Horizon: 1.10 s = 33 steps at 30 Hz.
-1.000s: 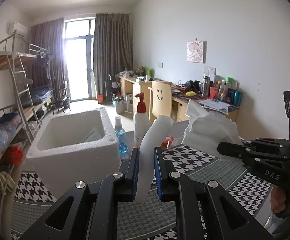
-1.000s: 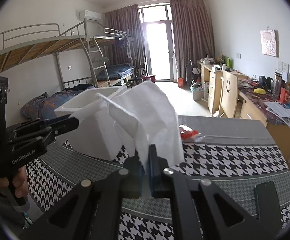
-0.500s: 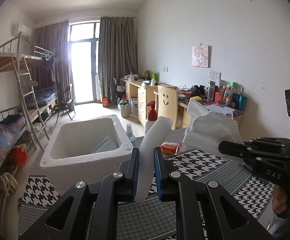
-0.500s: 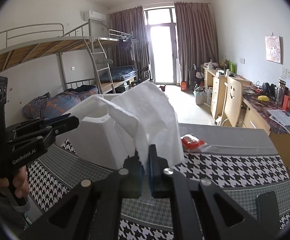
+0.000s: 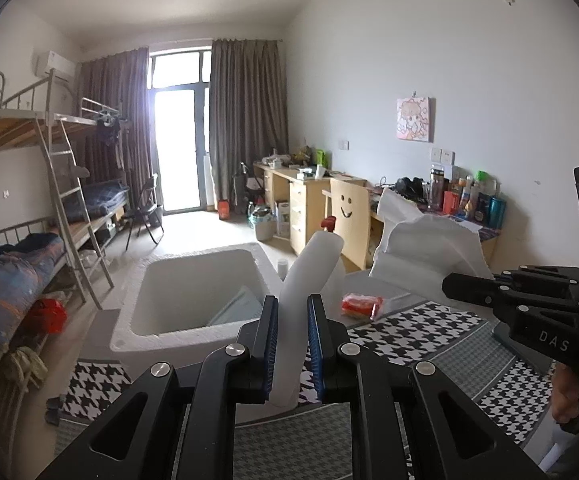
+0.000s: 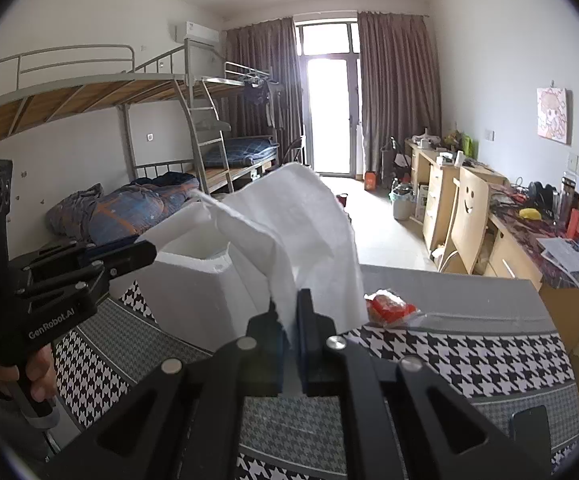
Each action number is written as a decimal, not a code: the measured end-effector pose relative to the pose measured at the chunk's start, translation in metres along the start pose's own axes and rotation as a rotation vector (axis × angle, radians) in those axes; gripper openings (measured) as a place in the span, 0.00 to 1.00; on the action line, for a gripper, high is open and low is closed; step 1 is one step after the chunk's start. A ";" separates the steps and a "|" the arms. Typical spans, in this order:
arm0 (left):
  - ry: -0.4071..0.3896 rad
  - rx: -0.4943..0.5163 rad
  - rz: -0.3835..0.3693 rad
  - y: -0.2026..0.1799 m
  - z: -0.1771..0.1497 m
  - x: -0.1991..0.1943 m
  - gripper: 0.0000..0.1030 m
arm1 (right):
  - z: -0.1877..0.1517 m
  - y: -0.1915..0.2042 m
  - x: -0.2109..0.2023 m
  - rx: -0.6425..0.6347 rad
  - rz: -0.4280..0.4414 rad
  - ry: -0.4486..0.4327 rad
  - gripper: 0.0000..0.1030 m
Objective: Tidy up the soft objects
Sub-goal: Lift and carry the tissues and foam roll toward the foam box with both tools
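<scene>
My left gripper (image 5: 292, 344) is shut on a white foam tube (image 5: 309, 280) and holds it tilted, just right of the open white foam box (image 5: 193, 332). My right gripper (image 6: 289, 332) is shut on a crumpled white foam sheet (image 6: 301, 232), held above the table beside the box (image 6: 193, 292). The sheet (image 5: 425, 244) and the right gripper (image 5: 521, 300) also show at the right of the left wrist view. The left gripper (image 6: 89, 276) shows at the left of the right wrist view. A pale flat item (image 5: 237, 308) lies inside the box.
The table has a black-and-white houndstooth cloth (image 6: 449, 356). A red snack packet (image 6: 389, 308) lies behind the sheet. Bottles stand behind the tube, mostly hidden. A dark phone (image 6: 529, 428) lies near the table's right edge. Bunk beds stand left, desks right.
Both grippers have risen with their loads. The foam box now appears lower and its inside shows more. The bottles have dropped behind the tube.
</scene>
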<state>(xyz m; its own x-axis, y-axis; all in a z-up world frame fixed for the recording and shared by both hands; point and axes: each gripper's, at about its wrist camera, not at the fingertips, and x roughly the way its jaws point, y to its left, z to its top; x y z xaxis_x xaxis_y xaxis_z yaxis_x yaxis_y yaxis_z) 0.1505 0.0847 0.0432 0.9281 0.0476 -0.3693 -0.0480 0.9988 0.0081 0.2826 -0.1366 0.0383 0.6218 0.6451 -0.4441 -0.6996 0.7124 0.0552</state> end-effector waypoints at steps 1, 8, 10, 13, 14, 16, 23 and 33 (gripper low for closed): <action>-0.002 0.000 0.003 0.001 0.001 0.000 0.15 | 0.002 0.001 0.001 -0.003 0.001 -0.001 0.08; -0.010 -0.007 0.026 0.008 0.005 0.002 0.15 | 0.012 0.007 0.005 -0.028 0.010 -0.008 0.08; -0.012 -0.012 0.035 0.010 0.006 0.003 0.15 | 0.014 0.008 0.006 -0.035 0.012 -0.008 0.08; -0.014 -0.026 0.044 0.013 0.006 0.003 0.15 | 0.018 0.010 0.009 -0.041 0.014 -0.007 0.08; -0.014 -0.028 0.047 0.014 0.007 0.003 0.15 | 0.018 0.010 0.010 -0.042 0.015 -0.007 0.08; -0.014 -0.032 0.057 0.015 0.007 0.004 0.15 | 0.020 0.011 0.013 -0.046 0.018 -0.006 0.08; -0.013 -0.046 0.097 0.028 0.014 0.009 0.15 | 0.026 0.014 0.026 -0.054 0.032 0.005 0.08; -0.001 -0.066 0.139 0.042 0.021 0.019 0.15 | 0.035 0.018 0.040 -0.060 0.062 0.014 0.08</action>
<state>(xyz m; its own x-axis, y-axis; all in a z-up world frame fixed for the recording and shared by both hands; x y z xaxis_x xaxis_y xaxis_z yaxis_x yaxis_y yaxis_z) 0.1736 0.1280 0.0556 0.9110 0.1854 -0.3684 -0.2004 0.9797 -0.0024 0.3070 -0.0887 0.0526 0.5723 0.6831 -0.4538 -0.7566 0.6532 0.0291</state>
